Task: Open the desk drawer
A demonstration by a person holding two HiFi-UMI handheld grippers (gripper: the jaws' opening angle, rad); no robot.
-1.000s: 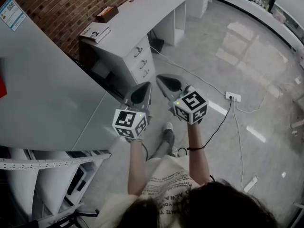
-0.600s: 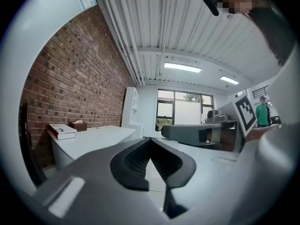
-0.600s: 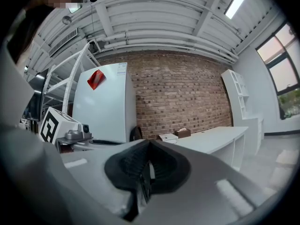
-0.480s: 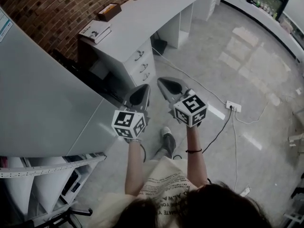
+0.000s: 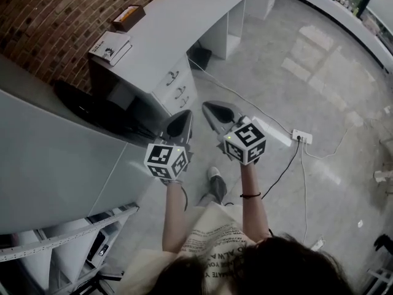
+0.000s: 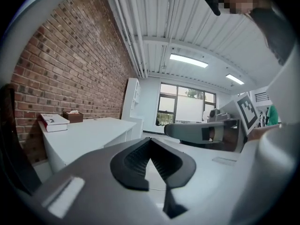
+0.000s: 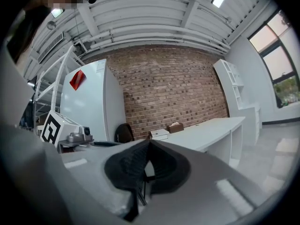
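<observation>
Left gripper [image 5: 180, 123] and right gripper [image 5: 217, 113] side by side at frame centre, jaws of each pressed together, pinching nothing, well apart from shut desk drawers [image 5: 176, 88] of white desk [image 5: 184, 17] at upper centre

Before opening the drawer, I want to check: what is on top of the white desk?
On the desk lie a book and a brown box. The surface under them is covered.

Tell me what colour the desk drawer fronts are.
The drawer fronts are white, with dark curved handles; the head view shows them best.
</observation>
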